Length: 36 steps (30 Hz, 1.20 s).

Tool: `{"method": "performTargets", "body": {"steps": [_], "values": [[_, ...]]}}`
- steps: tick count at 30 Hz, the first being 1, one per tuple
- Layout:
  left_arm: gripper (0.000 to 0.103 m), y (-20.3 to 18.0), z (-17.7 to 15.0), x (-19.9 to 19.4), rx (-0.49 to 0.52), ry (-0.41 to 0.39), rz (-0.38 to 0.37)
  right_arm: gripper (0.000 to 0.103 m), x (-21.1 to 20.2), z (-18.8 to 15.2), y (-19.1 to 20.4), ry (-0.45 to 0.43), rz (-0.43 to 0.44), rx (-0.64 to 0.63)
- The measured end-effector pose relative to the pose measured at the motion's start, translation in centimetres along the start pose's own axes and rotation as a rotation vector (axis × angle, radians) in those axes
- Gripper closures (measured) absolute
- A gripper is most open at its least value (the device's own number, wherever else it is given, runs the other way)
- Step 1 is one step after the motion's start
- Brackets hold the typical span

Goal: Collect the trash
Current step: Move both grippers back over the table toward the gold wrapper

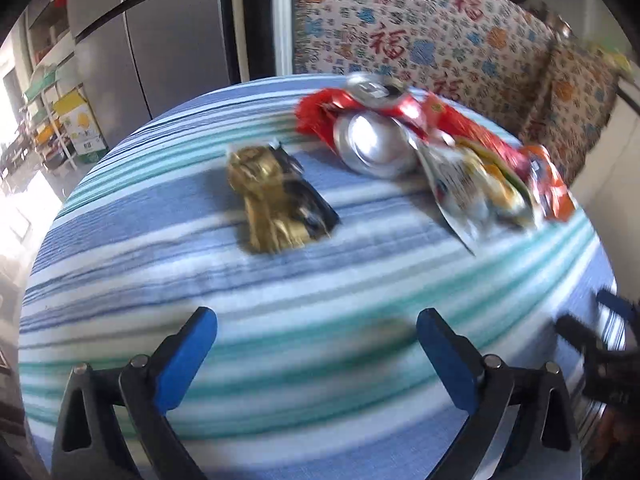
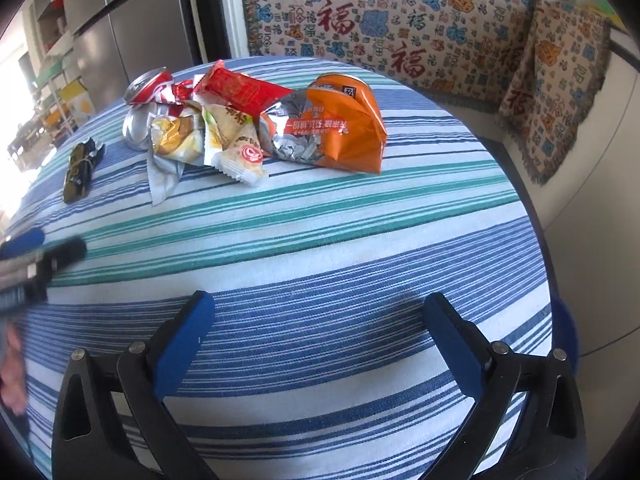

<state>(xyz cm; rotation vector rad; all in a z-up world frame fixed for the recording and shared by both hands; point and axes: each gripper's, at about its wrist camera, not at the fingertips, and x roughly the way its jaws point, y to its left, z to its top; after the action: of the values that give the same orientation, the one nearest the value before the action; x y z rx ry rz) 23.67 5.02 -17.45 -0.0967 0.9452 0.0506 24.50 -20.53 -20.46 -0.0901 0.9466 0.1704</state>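
A pile of trash lies on the far side of a round table with a striped cloth (image 2: 320, 240). It holds a crushed red can (image 2: 146, 84), a silver can (image 1: 370, 144), a red wrapper (image 2: 240, 90), an orange chip bag (image 2: 340, 128) and white-yellow snack wrappers (image 2: 224, 144). A gold-and-black wrapper (image 1: 276, 196) lies apart to the left; it also shows in the right wrist view (image 2: 82, 168). My left gripper (image 1: 316, 320) is open and empty, short of the gold wrapper. My right gripper (image 2: 318, 304) is open and empty, well short of the pile.
A sofa with a patterned cover (image 2: 400, 20) stands behind the table, with a matching cushion (image 2: 560, 92) at the right. Grey cabinet doors (image 1: 160, 40) and shelves (image 1: 52, 92) are at the back left. The left gripper shows at the right wrist view's left edge (image 2: 36, 256).
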Motion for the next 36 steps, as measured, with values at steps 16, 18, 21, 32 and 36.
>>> {"method": "performTargets", "body": {"steps": [16,18,21,32,36], "values": [[0.044,0.7,3.0,1.2,0.152,-0.026,-0.037,0.000,0.0,0.0,-0.1,0.000,0.001,0.001],[0.044,0.7,1.3,-0.2,0.182,-0.019,-0.069,0.000,0.0,0.0,-0.1,0.000,0.001,0.001],[0.044,0.7,-1.2,-2.3,0.204,0.004,-0.131,0.000,0.0,0.0,-0.1,0.000,0.001,0.001],[0.035,0.5,-3.3,-3.4,0.202,-0.003,-0.102,0.000,-0.1,0.0,-0.1,0.000,0.005,0.003],[0.035,1.0,-3.3,-3.3,0.195,-0.015,-0.107,0.001,0.0,0.4,-0.2,-0.012,0.066,-0.017]]}}
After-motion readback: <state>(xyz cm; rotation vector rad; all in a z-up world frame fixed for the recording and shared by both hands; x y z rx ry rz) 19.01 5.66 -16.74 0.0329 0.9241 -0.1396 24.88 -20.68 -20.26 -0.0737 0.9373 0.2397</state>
